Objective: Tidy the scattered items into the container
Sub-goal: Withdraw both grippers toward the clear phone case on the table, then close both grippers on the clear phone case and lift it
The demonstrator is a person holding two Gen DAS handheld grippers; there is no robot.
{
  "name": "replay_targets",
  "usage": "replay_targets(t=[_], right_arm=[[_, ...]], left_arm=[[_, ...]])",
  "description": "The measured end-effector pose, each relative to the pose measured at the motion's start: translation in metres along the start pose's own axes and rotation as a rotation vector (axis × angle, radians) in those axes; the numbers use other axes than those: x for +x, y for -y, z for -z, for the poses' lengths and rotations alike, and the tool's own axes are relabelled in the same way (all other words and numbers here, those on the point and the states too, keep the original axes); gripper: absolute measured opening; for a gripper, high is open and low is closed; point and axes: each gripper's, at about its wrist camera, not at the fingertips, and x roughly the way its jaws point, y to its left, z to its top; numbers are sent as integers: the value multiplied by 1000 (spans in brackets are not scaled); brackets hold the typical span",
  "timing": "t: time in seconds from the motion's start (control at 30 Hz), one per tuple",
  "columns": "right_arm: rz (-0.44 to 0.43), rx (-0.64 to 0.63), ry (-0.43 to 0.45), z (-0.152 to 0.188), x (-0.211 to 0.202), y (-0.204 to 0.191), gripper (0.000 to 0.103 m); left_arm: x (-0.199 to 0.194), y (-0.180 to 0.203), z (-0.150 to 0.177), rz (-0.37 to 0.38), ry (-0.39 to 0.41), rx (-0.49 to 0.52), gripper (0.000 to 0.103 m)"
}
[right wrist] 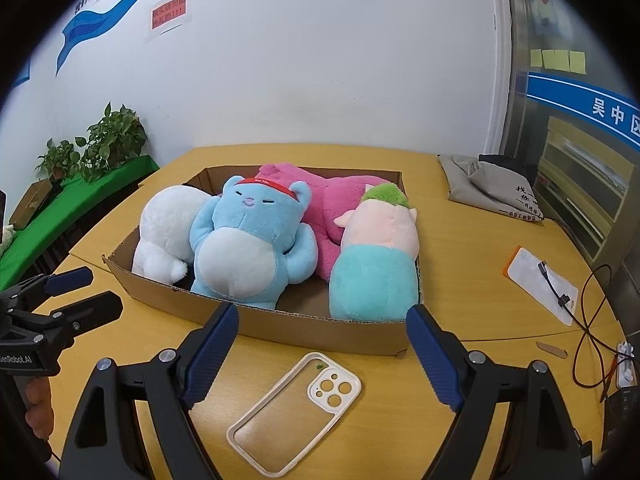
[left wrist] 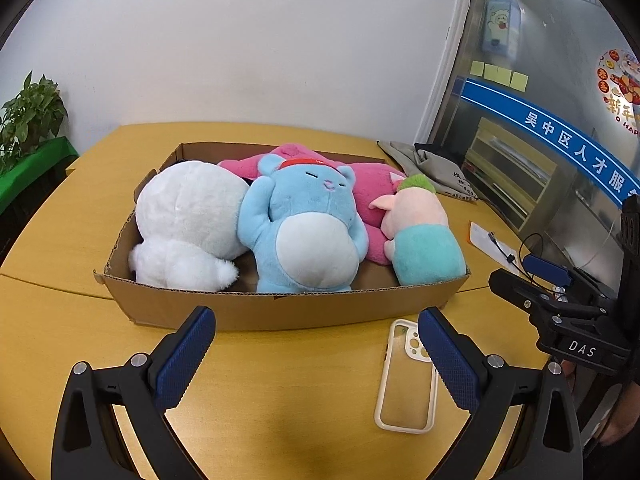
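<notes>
On the bench (right wrist: 460,240), the phone case (right wrist: 294,408) lies diagonally just before the right gripper (right wrist: 322,354), nearer than the left gripper (left wrist: 316,356). Both grippers are spread and empty.

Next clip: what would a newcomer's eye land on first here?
The cardboard box mid-table, packed with plush toys: white, blue bear, pink behind, pig at the right end. Next, the clear phone case lying on the table before the box, between the open right gripper's fingers.

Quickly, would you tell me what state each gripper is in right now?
Left gripper: open, holding nothing, above the table near the phone case.
Right gripper: open, holding nothing, above the phone case.
</notes>
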Motion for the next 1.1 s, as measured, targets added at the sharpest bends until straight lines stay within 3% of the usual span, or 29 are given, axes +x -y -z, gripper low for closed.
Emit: replay_targets(t=[0.17,0.37,0.53,0.73,0.9,0.93,0.97,1.0,1.1], right_arm=[[4,-1,-6,2,-1,0,86],[11,35,-28,9,7,19,86],[44,119,-135,38,34,44,86],[57,140,-285,79,80,48,83],[48,169,-339,94,103,44,79],[51,163,-351,96,107,42,77],[57,155,-364,98,110,41,67],[70,138,-364,100,111,39,62],[67,125,-360,101,109,36,53]], left_arm=[[3,4,4,26,-16,6,103],[18,10,22,83,-111,17,103],[43,20,43,141,-211,27,103],[80,41,65,185,-330,37,100],[101,53,79,170,-412,59,76],[104,54,82,163,-430,64,65],[108,56,85,161,-451,70,52],[108,58,86,152,-447,79,51],[110,59,88,136,-451,87,16]])
